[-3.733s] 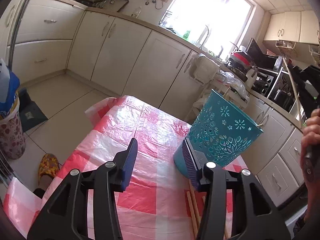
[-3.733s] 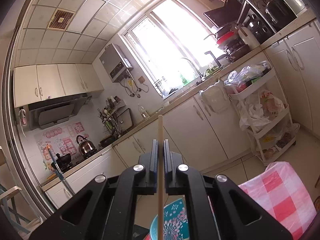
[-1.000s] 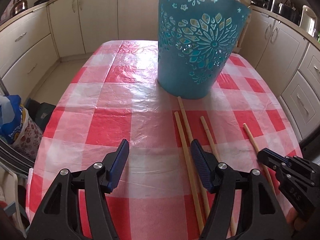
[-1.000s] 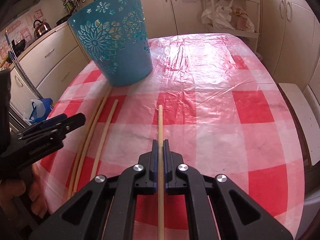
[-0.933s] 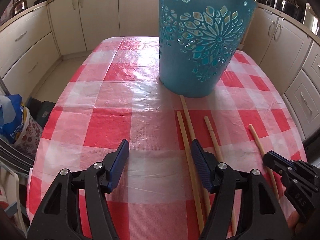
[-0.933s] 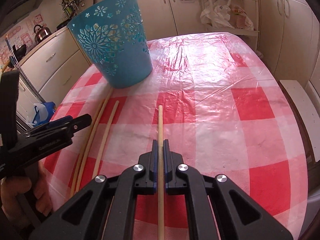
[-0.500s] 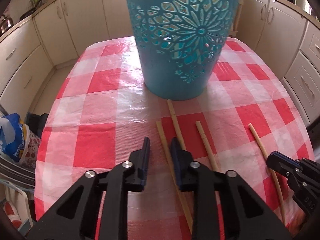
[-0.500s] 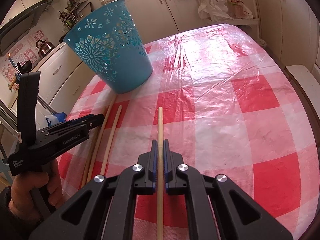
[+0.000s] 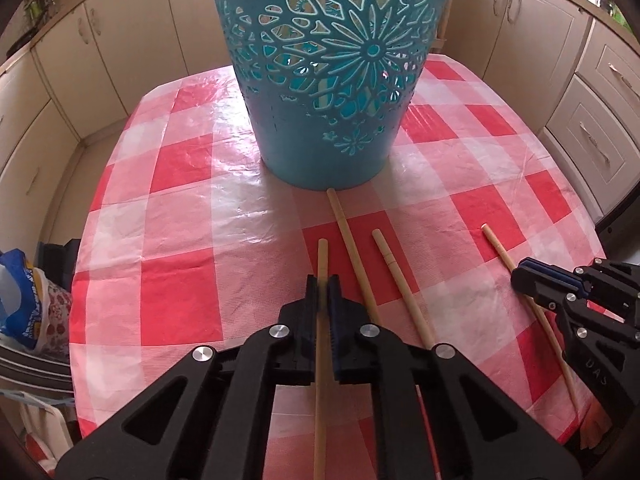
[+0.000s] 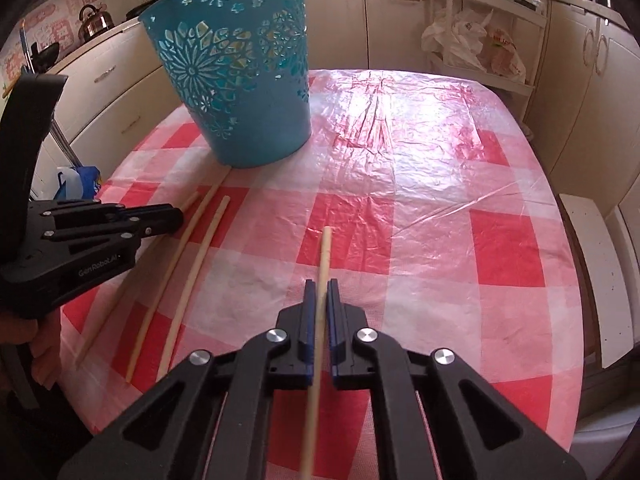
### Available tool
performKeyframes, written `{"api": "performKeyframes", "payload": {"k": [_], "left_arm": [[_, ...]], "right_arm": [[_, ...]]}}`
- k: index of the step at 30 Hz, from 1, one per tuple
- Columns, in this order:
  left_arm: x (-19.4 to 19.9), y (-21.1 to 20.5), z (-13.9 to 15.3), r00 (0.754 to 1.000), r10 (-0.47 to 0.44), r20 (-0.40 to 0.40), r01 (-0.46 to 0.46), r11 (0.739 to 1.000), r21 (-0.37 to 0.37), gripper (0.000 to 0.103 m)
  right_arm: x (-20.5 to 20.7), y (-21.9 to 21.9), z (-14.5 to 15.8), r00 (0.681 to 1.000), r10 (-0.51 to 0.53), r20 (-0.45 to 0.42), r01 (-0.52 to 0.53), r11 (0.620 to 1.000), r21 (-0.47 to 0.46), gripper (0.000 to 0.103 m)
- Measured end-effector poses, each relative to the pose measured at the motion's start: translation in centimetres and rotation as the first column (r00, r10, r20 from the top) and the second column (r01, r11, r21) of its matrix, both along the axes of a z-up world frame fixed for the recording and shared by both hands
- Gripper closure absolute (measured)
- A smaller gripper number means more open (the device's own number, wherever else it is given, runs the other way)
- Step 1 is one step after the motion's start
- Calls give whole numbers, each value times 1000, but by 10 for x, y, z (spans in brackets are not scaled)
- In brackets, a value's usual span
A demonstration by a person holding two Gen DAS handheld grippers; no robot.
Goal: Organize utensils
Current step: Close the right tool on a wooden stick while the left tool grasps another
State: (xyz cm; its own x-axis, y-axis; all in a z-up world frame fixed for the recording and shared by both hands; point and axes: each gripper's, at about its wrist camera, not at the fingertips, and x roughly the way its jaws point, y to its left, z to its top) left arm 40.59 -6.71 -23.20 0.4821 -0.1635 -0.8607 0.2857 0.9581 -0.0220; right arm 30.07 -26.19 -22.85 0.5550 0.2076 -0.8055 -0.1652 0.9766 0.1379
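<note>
Because each chopstick (image 9: 322, 280) is light, stiff and smooth, both grippers (image 9: 322, 292) (image 10: 319, 292) clamp theirs mid-shaft, with the basket (image 9: 332, 80) at 12 o'clock.

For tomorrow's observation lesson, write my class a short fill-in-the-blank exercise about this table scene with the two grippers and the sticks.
1. The left gripper is shut on a wooden ___.
2. The bucket on the tablecloth is coloured ___.
3. Between the two held sticks, ___ loose sticks lie on the cloth.
4. The right gripper is ___ on its stick.

Missing words: stick; blue; two; shut
</note>
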Motion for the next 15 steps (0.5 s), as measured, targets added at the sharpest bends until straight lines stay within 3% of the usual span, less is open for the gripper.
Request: {"api": "performKeyframes", "payload": {"k": [4,11,15], "left_arm": [[-1,5,2,1000,-12,-1,12,1000,-22,98],[3,14,-1,999,-34,-23,33,999,-28,94],[0,6,-1,998,-69,5,68,997,25,94]], "right_arm": [[-4,-9,5,1000,-14,0,14,998,59,97],[6,13,1,999,40,-36,-42,998,-53,95],[9,24,1,996,72,-49,-77,991,-114,94]]}}
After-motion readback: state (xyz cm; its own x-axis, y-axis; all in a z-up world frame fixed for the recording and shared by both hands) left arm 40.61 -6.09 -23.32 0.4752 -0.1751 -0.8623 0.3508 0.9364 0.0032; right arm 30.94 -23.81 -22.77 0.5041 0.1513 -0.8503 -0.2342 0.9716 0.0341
